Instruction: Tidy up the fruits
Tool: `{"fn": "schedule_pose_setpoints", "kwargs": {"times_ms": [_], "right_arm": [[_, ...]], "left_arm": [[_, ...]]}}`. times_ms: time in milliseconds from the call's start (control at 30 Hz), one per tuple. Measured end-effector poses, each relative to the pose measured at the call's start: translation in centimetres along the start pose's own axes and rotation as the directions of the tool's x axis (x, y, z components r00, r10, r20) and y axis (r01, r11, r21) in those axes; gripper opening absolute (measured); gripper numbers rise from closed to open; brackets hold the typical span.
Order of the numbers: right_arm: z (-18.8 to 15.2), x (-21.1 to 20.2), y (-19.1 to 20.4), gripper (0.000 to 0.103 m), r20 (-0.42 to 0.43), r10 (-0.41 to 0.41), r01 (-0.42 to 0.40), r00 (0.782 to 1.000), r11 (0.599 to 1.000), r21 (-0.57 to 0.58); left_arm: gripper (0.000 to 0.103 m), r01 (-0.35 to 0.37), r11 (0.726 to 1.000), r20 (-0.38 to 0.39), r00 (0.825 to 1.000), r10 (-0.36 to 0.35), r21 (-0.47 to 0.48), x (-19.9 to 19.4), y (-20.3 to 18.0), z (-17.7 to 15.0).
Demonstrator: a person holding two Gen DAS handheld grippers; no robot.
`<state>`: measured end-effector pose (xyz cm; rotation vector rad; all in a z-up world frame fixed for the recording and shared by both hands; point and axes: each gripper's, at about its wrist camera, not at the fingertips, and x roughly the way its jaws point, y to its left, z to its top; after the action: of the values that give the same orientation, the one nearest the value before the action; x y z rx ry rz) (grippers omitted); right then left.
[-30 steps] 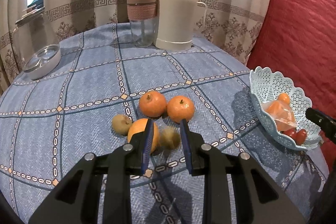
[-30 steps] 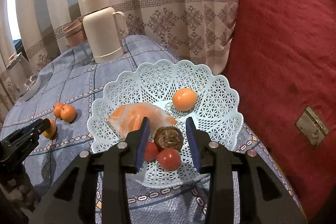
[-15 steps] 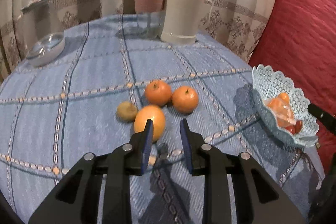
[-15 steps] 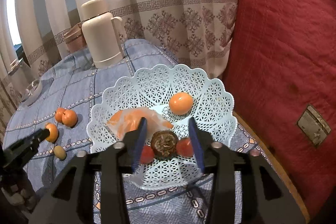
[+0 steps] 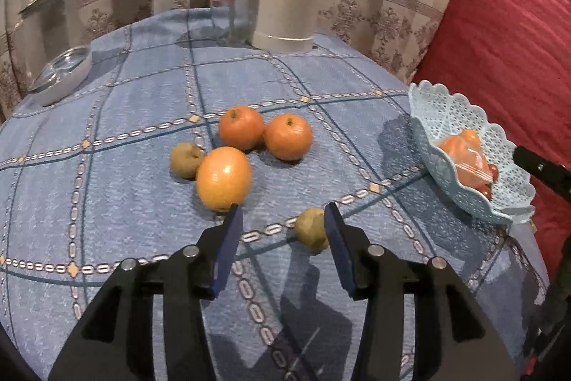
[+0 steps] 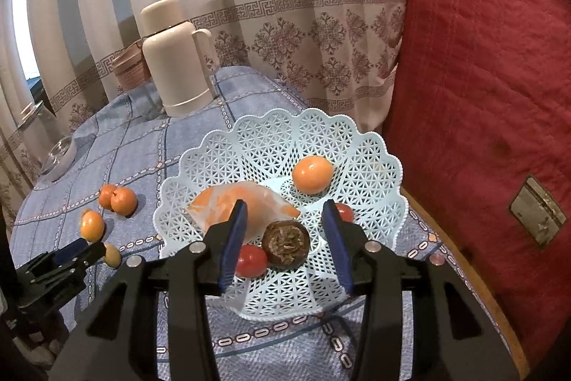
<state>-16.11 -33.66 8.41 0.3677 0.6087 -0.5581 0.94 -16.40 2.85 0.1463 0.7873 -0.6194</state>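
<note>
Left wrist view: the left gripper [image 5: 282, 213] hangs over the table [image 5: 107, 202], which carries a blue checked cloth. Its jaws have just been opening and now stand apart with nothing gripped. A small kiwi [image 5: 311, 230] lies on the cloth just inside the right finger; whether it touches the pad cannot be told. A large orange [image 5: 223, 177] sits just ahead of the left finger. Behind it are a second kiwi [image 5: 185, 160] and two mandarins [image 5: 264, 133] side by side. The lace basket [image 5: 446, 109] stands at the right edge of the table, well apart from this loose fruit.

Right wrist view: the right gripper [image 6: 283, 216] hovers over the basket, jaws partly apart and clear of everything. Between and below the fingers lies a brown dried fruit [image 6: 285, 242], with one red tomato [image 6: 251, 260] beside it and another tomato [image 6: 343, 212] partly hidden by the right finger. Further in are a clear bag of orange pieces [image 6: 249, 202] and a small orange fruit [image 6: 312, 174].

A cream flask [image 6: 176, 59] stands at the far side of the table.
</note>
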Motion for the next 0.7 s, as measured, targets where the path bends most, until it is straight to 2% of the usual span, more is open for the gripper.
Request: {"fn": "schedule_pose_setpoints", "kwargs": {"times_ms": [200,233,367,500,700], "right_arm": [[0.1,0.1,0.0,0.045,-0.001,0.002,-0.002,1.0,1.0,0.005],[0.1,0.1,-0.1,0.045,-0.001,0.002,-0.002,1.0,1.0,0.006],[0.1,0.1,-0.2,0.045,0.0,0.004,-0.004,1.0,1.0,0.007],[0.2,-0.2,-0.3,0.045,0.008,0.004,-0.004,1.0,1.0,0.012],[0.7,-0.7,-1.0,0.045,0.024,-0.001,0.001,1.0,0.999,0.032]], "left_arm": [[0.047,0.021,0.997,-0.029,0.999,-0.019,0.073,0.9,-2.1,-0.3],[0.046,0.02,0.996,-0.035,0.999,-0.017,0.089,1.0,-2.5,-0.3],[0.027,0.04,0.99,-0.055,0.998,-0.032,0.135,1.5,-3.9,-0.6],[0.027,0.034,0.986,-0.038,0.999,-0.029,0.16,1.2,-4.3,-0.8],[0.027,0.043,0.989,-0.015,0.999,-0.041,0.139,0.5,-4.6,-0.3]]}}
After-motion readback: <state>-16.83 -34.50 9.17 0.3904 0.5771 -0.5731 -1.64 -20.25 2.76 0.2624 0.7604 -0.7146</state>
